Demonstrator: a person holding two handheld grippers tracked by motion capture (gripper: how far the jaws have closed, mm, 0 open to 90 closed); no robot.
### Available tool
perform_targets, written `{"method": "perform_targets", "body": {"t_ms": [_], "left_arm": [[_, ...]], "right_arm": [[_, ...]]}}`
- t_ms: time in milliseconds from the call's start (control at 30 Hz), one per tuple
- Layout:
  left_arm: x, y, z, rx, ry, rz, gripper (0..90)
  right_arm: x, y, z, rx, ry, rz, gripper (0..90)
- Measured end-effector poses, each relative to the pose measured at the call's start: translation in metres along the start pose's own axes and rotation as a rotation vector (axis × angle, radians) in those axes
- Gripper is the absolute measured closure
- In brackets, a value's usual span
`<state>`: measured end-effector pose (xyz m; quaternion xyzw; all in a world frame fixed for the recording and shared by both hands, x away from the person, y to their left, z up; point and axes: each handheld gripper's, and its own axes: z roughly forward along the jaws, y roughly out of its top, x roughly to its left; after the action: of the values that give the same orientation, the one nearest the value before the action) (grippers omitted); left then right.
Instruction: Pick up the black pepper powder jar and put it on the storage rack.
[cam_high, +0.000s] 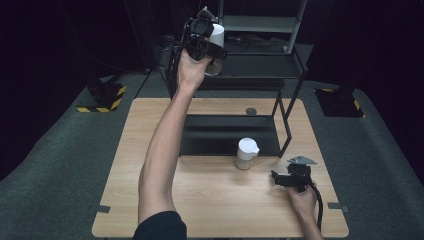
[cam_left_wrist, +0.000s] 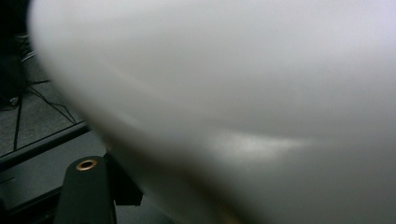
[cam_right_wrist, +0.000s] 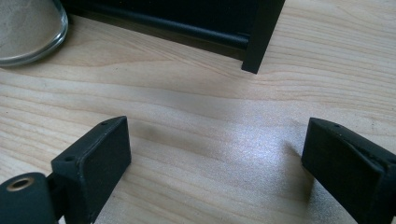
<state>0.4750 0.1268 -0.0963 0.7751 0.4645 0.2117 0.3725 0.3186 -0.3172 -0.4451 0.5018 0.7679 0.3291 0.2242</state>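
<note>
Reaching up to the shelf (cam_high: 260, 65), the left gripper (cam_high: 209, 44) grips one white jar (cam_high: 216, 36) there, while the second jar (cam_high: 246, 153) waits on the table (cam_high: 210, 200) near the right gripper (cam_right_wrist: 215, 154), wide open and empty.

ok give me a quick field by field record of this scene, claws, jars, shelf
left claw: raised at the upper shelf level, closed on the white container
white container: very close and blurred in the left gripper view
right claw: open, low over the wooden table, holding nothing
second jar: white-lidded, upright on the table in front of the black shelf
second jar contact: untouched
</note>
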Motion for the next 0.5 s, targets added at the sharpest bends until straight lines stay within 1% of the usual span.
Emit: {"method": "perform_targets", "body": {"t_ms": [233,333,500], "left_arm": [[-0.0043,-0.0025,0.0016,-0.005,0.012,0.019,30.7],[-0.0007,-0.0049,0.0004,-0.007,0.002,0.014,30.7],[-0.0019,-0.0059,0.0005,-0.010,0.007,0.022,30.6]], "right_arm": [[0.0000,0.0000,0.0000,0.000,0.000,0.000,7.3],[0.0001,0.0000,0.0000,0.000,0.000,0.000,7.3],[0.0001,0.0000,0.0000,0.000,-0.001,-0.001,7.3]]}}
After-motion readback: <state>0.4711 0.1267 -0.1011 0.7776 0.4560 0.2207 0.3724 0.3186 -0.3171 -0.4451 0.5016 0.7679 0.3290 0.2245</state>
